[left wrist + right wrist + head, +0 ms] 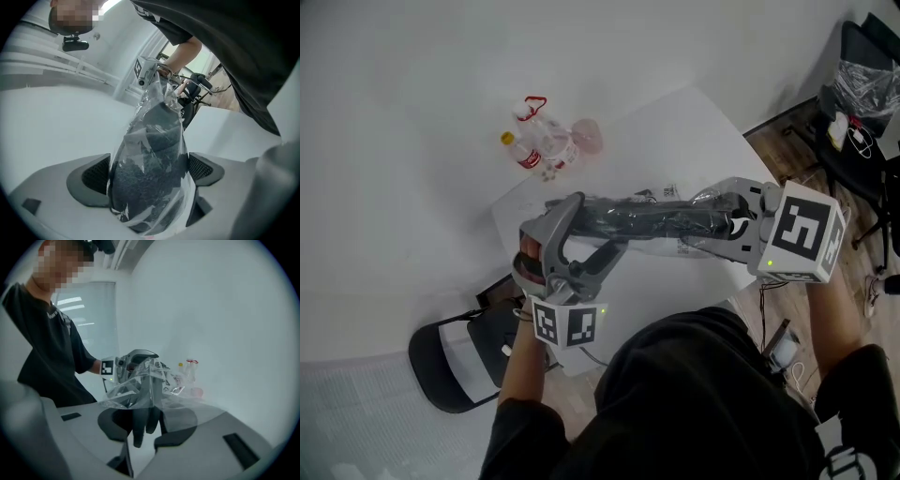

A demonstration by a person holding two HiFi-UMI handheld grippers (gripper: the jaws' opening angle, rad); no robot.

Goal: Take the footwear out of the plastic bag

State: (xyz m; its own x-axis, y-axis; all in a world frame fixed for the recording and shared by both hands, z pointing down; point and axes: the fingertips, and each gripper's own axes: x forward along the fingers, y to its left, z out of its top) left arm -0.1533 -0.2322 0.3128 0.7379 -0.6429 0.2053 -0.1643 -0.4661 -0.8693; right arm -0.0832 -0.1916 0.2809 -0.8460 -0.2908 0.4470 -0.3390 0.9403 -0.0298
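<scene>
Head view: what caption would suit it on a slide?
The left claw and right claw grip a plastic bag of dark footwear over a white table.

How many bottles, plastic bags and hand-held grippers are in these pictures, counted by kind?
clear plastic bottles: 2
clear plastic bag holding dark grey footwear: 1
grey hand-held grippers, left and right: 2
total: 5

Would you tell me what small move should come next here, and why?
Probably draw the right gripper away from the left gripper. The right appears to pinch the footwear where it pokes from the bag, while the left clamps the bag's other end, so parting them may slide it out.
</scene>
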